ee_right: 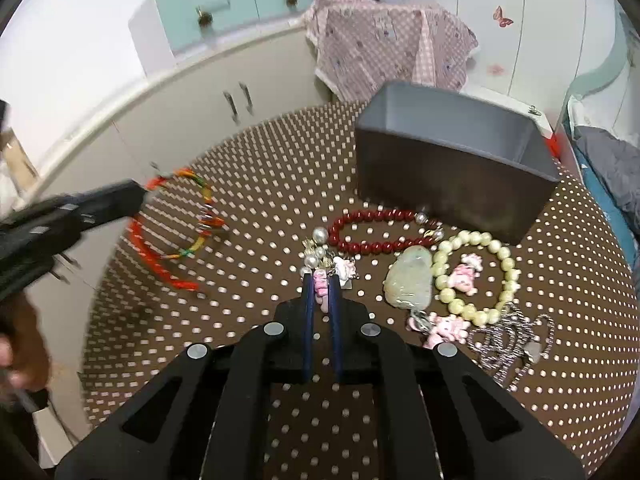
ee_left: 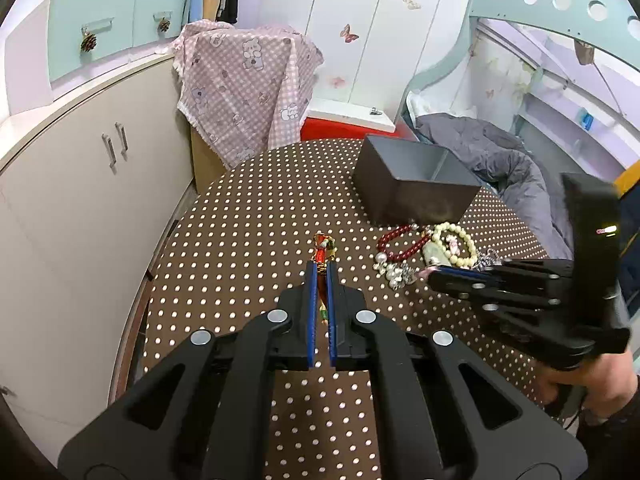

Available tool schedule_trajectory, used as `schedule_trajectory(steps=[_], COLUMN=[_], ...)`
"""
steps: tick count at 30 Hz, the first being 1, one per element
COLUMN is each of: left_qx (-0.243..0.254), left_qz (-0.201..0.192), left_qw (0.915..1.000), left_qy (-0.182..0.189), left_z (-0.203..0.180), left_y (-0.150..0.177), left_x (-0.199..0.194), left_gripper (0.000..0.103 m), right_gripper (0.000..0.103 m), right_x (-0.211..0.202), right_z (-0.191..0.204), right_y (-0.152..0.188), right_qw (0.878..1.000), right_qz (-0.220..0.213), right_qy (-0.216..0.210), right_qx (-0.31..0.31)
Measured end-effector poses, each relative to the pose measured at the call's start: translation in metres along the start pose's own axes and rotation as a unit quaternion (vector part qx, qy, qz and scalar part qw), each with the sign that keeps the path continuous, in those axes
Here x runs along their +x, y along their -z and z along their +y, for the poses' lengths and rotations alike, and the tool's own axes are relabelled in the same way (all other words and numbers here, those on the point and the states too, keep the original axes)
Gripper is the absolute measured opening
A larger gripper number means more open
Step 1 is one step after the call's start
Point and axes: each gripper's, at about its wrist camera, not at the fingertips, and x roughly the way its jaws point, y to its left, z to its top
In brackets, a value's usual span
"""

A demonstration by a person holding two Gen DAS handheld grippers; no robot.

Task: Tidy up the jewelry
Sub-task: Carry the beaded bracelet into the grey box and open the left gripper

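Both grippers tilt down over the dotted table (ee_right: 248, 240). The left gripper (ee_left: 321, 276) is clamped on the red braided bracelet (ee_right: 176, 232), lifted left of the jewelry pile. The right gripper (ee_right: 321, 280) pinches a pink charm piece (ee_right: 321, 288) before the grey box (ee_right: 452, 168).

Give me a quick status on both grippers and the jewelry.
Left gripper shut on red woven bracelet. Right gripper shut on pink charm piece. Grey box open, nothing blocking it.
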Motion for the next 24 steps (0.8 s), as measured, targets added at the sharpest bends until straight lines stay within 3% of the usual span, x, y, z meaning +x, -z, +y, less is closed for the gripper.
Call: schedule_trajectory(steps=[7,15,19,23,24], left_qx=[0.016,0.062,0.074,0.075,0.073], left_qz=[-0.026,-0.092,-0.081,-0.045,-0.034], left_qw=[0.9991,0.9903,0.9888,0.9927,0.9941], left_qy=[0.029,0.084,0.101,0.083,0.072], left_z=[-0.016,-0.061,-0.081,-0.092,-0.093], left_y=[-0.024,-0.102,-0.129,-0.141,-0.142], left_x=[-0.007,-0.013,0.011,0.05,0.059], left_gripper=[0.005,0.005,0.005,0.006,0.02], right_gripper=[0.006,0.006,0.006,0.006,0.007], right_x=[-0.054,-0.094,-0.082,-0.06,-0.053], right_z=[-0.019,-0.048,-0.07,-0.09,-0.097], right_y=[-0.015,-0.082,-0.101,-0.107,-0.108], right_qw=[0.998,0.993,0.994,0.996,0.996], right_qz=[-0.054,-0.118,-0.11,-0.086,-0.078], right_qy=[-0.029,0.005,0.014,0.009,0.008], right_qx=[0.008,-0.008,0.005,0.032,0.043])
